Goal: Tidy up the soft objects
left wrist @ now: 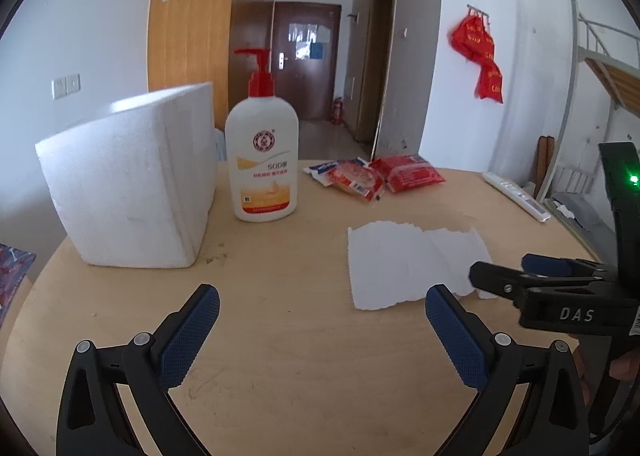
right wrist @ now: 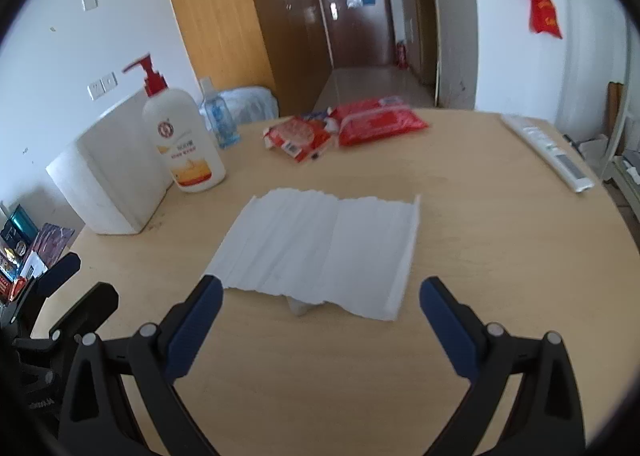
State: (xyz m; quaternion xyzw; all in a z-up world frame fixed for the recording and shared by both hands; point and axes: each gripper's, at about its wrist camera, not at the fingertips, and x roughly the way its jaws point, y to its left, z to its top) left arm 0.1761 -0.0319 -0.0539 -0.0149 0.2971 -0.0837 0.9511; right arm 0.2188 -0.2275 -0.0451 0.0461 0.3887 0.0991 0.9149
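A flat white paper tissue (left wrist: 416, 262) (right wrist: 320, 248) lies spread on the round wooden table (left wrist: 280, 336) (right wrist: 500, 256). My left gripper (left wrist: 322, 310) is open and empty, low over the table to the left of the tissue. My right gripper (right wrist: 320, 302) is open and empty, hovering just in front of the tissue's near edge. It also shows in the left wrist view (left wrist: 516, 276) at the tissue's right edge. Red snack packets (left wrist: 384, 176) (right wrist: 348, 126) lie at the far side.
A white foam box (left wrist: 132, 180) (right wrist: 112, 172) and a lotion pump bottle (left wrist: 262, 156) (right wrist: 182, 140) stand at the left. A small blue bottle (right wrist: 220, 116) stands behind them. A white remote (left wrist: 516, 196) (right wrist: 548, 152) lies at the right edge.
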